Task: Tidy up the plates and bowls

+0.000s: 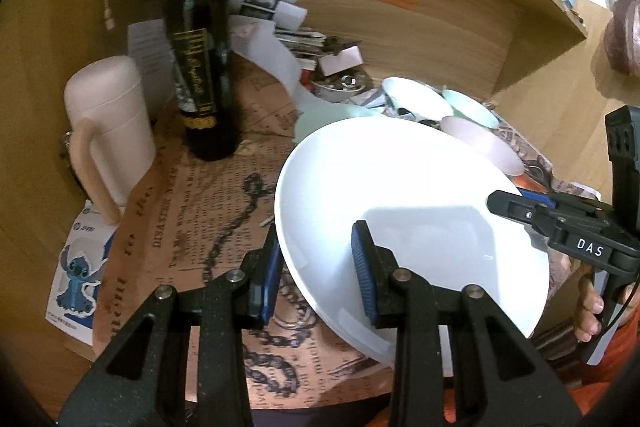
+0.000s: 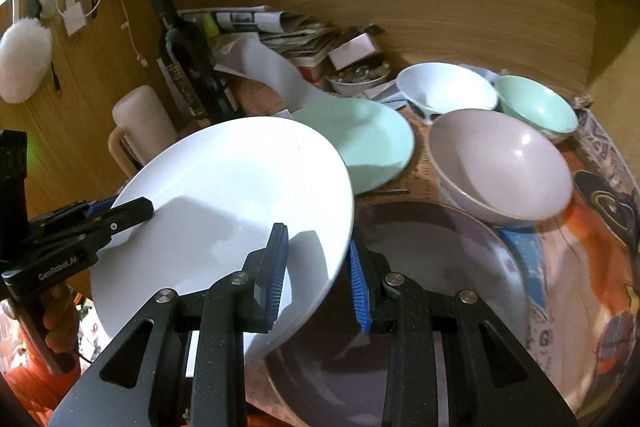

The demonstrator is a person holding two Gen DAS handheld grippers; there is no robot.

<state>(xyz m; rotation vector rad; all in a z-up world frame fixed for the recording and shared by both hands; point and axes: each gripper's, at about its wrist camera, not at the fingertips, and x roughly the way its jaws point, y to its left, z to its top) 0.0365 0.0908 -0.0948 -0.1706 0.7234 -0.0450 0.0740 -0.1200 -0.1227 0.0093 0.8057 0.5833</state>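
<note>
The white plate [image 1: 400, 195] hangs tilted above the desk [image 1: 192, 211], and we hold it from both sides: our left gripper [image 1: 316, 273] is clamped on its near-left rim, one finger above and one below, while our right gripper [image 2: 318, 277] grasps the opposite rim the same way. Beneath it in the right wrist view we see a grey plate [image 2: 440, 267] lying flat, with a mint plate [image 2: 368, 139] behind and three bowls, pink [image 2: 500, 163], white [image 2: 448, 87] and mint [image 2: 536, 107], grouped to the right. A dark bottle [image 1: 200, 59] and a pale jug [image 1: 108, 131] stand on the left.
</note>
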